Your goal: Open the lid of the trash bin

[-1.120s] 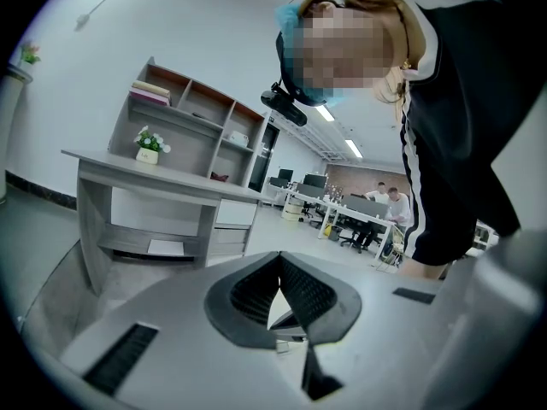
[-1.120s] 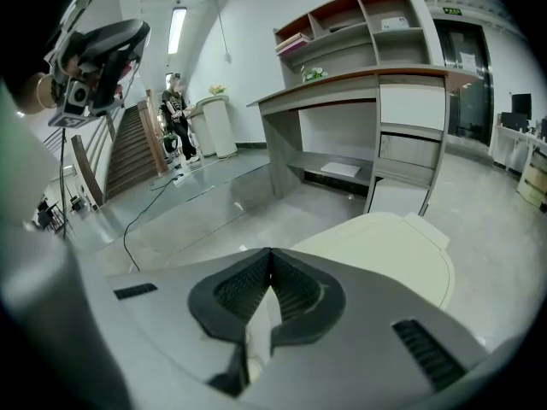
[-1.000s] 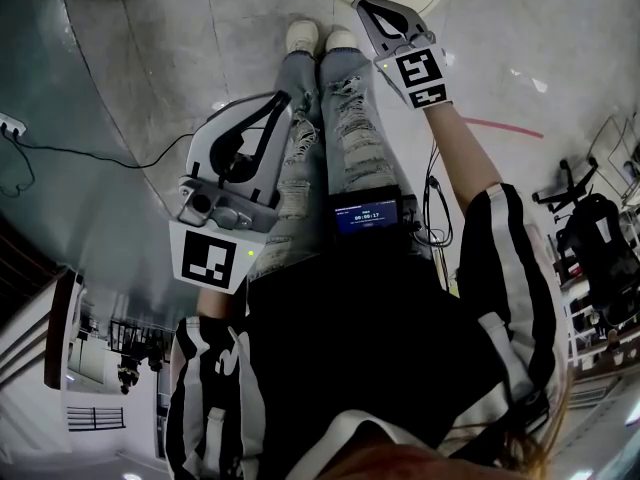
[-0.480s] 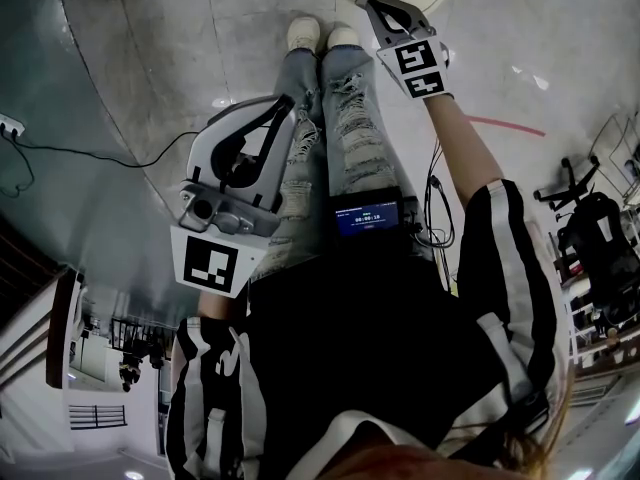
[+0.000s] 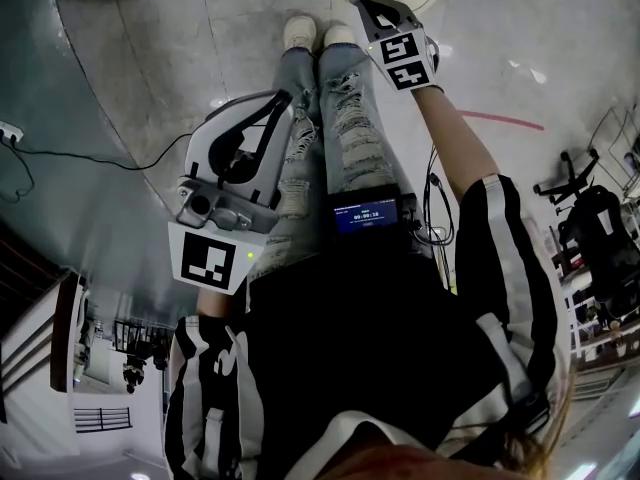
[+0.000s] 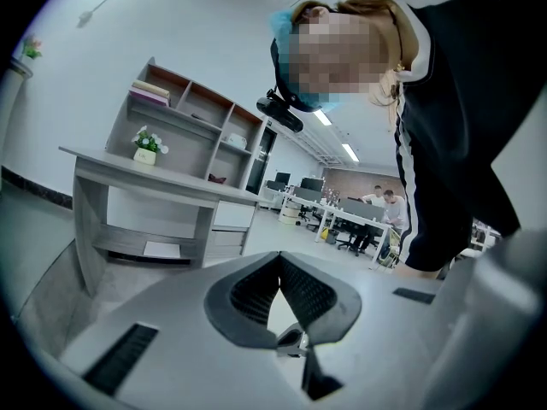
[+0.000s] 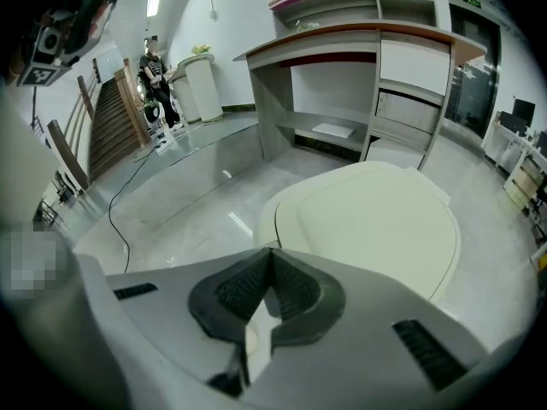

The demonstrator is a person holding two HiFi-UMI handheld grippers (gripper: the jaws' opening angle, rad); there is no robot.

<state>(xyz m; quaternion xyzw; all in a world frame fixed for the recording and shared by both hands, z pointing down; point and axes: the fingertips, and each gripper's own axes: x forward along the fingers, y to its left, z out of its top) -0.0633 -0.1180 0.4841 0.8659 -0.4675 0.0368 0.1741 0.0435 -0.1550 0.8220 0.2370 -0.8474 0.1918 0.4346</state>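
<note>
Near the one closed bin (image 7: 367, 220), the right gripper (image 7: 272, 253) is pressed together, empty; farther from it, the left gripper (image 6: 279, 261) too.

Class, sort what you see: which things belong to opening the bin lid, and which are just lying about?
Job in hand:
cream plastic trash bin lid
right gripper, shut, near it

Lying about:
black cable on the grey floor
grey desk with shelves
black office chair
left gripper, shut, idle
</note>
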